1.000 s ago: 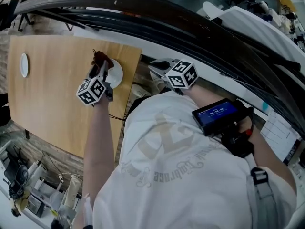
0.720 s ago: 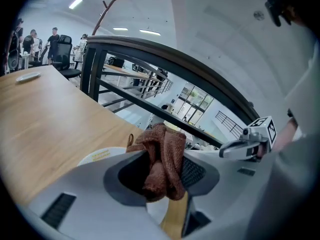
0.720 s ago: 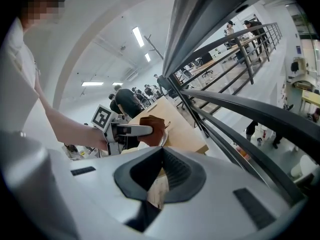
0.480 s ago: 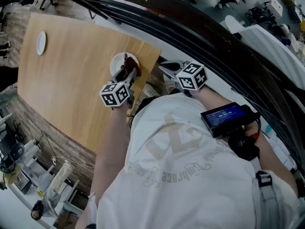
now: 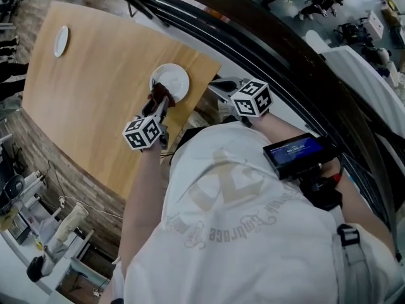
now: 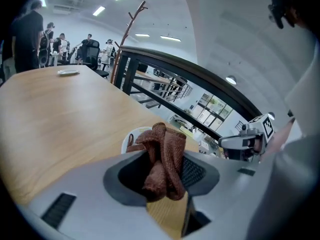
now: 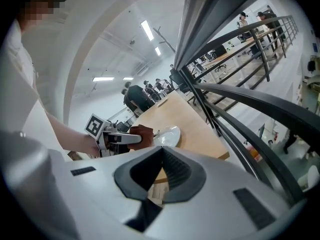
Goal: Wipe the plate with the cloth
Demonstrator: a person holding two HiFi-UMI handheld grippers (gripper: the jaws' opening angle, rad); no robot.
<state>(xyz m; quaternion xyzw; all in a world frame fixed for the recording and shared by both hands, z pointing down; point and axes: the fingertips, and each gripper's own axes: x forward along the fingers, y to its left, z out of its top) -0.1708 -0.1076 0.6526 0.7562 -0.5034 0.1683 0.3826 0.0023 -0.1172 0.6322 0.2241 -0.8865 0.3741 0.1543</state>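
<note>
Two plates on table [image 5: 95, 106]: plate [image 5: 174, 78] near corner, second plate [image 5: 61, 40] at 10 o'clock.

Left gripper view: left gripper [image 5: 155, 102] clamps cloth [image 6: 162, 156], which covers plate's near rim.

Right gripper view: right gripper [image 7: 159, 176] jaws apart, empty, off table beside railing [image 7: 260, 109].

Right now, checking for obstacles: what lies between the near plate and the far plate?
Only bare tabletop, in the head view, between near plate and far plate.
</note>
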